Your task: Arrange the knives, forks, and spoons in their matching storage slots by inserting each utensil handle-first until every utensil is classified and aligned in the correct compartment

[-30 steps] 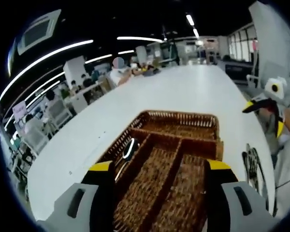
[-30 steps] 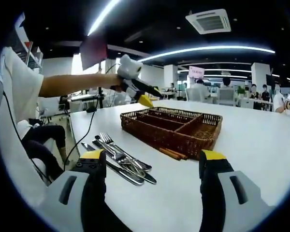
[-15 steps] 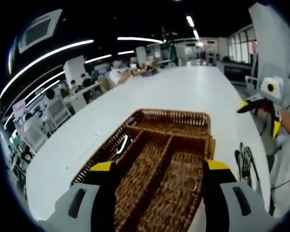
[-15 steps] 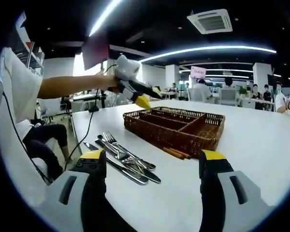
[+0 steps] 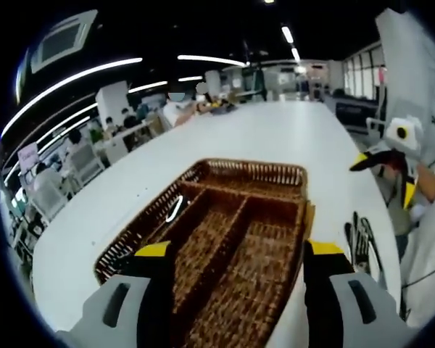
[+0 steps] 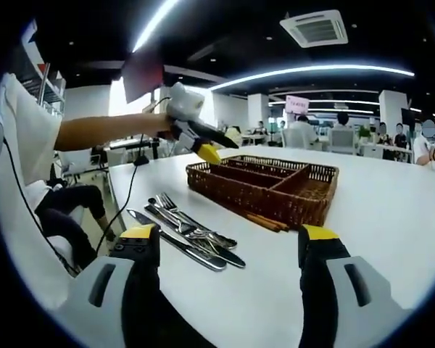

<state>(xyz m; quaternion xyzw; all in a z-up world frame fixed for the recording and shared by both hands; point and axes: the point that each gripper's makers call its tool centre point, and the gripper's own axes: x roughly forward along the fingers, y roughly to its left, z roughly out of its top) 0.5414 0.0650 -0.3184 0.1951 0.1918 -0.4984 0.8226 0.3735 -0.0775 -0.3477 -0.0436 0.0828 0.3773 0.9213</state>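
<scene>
A brown wicker tray [image 5: 275,172] with several long slots stands on the white table. One shiny metal utensil [image 5: 175,209] lies in its left slot. My left gripper [image 5: 239,250] hovers open above the tray's near end, with nothing between its jaws. In the right gripper view the same tray [image 6: 304,210] stands ahead, and a pile of knives, forks and spoons [image 6: 191,233] lies on the table on its left. My right gripper [image 6: 229,235] is open and empty, low over the table near that pile. The left gripper [image 6: 221,148] hangs over the tray's far corner.
Thin brown sticks [image 6: 266,221] lie against the tray's near wall. A person's arm [image 6: 109,129] holds the left gripper, and a black cable [image 6: 127,199] drops off the table edge. The right gripper [image 5: 384,177] and the cutlery pile [image 5: 359,243] are at the right. People sit at distant tables.
My left gripper has drawn back from the tray, which now sits farther ahead and more fully in its view. My right gripper shifted only slightly. Both stay open.
</scene>
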